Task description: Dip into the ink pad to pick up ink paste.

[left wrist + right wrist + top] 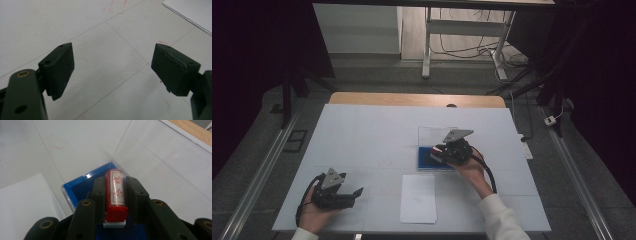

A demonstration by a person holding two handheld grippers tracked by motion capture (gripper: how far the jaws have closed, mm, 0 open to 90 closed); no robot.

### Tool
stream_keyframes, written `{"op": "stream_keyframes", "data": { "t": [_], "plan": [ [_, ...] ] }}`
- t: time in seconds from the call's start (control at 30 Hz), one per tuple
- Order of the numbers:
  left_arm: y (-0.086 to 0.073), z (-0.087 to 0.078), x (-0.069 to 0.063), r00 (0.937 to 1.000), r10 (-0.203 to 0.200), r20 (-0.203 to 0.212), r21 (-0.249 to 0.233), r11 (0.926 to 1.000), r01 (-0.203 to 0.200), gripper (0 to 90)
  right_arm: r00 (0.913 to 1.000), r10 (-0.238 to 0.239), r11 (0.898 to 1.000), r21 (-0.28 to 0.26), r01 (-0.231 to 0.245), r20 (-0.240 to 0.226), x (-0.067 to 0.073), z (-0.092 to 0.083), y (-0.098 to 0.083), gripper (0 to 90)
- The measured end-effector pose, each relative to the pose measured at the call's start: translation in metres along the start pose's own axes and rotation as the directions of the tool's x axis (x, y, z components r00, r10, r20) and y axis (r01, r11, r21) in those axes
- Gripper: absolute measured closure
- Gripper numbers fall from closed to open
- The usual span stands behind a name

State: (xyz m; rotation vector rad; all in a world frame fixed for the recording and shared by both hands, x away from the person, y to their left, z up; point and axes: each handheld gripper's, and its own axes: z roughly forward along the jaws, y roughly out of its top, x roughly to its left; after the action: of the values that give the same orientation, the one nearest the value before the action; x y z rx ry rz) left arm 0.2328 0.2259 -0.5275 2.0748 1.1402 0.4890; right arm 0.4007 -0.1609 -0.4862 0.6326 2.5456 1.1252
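Note:
My right gripper point(115, 188) is shut on a red cylindrical stamp point(115, 192) with red characters on its white label. It holds the stamp over a blue ink pad point(82, 183) in a clear case whose lid point(160, 165) stands open. In the high view the right gripper point(439, 154) hovers at the blue pad point(426, 161), right of the table's middle. My left gripper point(354, 194) rests open near the front left of the table, its jaws point(110, 70) wide apart over bare white surface with nothing between them.
A white sheet of paper point(418, 198) lies near the front edge, between the two hands, and its corner point(192, 12) appears in the left gripper view. The white table cover point(362, 135) has faint red marks. A wooden edge point(412, 99) runs along the far side.

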Motion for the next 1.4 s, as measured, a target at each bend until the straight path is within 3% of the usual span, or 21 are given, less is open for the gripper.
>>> {"op": "stream_keyframes", "data": {
  "t": [0.27, 0.47, 0.83, 1.4],
  "plan": [
    [0.0000, -0.0001, 0.0000, 1.0000, -0.002, -0.003, -0.004, 1.0000, 0.002, 19.3, 1.0000, 0.005, 1.000, 0.018, -0.005, -0.005, -0.0015, 0.0018, -0.0012, 70.1],
    [0.0000, 0.0001, 0.0001, 1.0000, 0.000, -0.003, -0.001, 1.0000, 0.000, 19.3, 0.9992, 0.039, 0.999, 0.038, -0.039, -0.005, -0.0026, 0.0015, 0.0001, 70.3],
    [-0.0007, -0.0001, 0.0000, 1.0000, -0.005, -0.001, 0.000, 1.0000, 0.005, 19.3, 0.9996, 0.005, 0.996, 0.085, -0.007, 0.027, 0.0024, 0.0037, 0.0028, 70.9],
    [-0.0001, -0.0028, -0.0012, 0.9998, -0.019, -0.011, -0.009, 0.9998, 0.019, 18.7, 0.9990, 0.005, 0.997, 0.073, -0.008, 0.044, 0.0055, 0.0050, -0.0011, 71.2]
  ]
}}
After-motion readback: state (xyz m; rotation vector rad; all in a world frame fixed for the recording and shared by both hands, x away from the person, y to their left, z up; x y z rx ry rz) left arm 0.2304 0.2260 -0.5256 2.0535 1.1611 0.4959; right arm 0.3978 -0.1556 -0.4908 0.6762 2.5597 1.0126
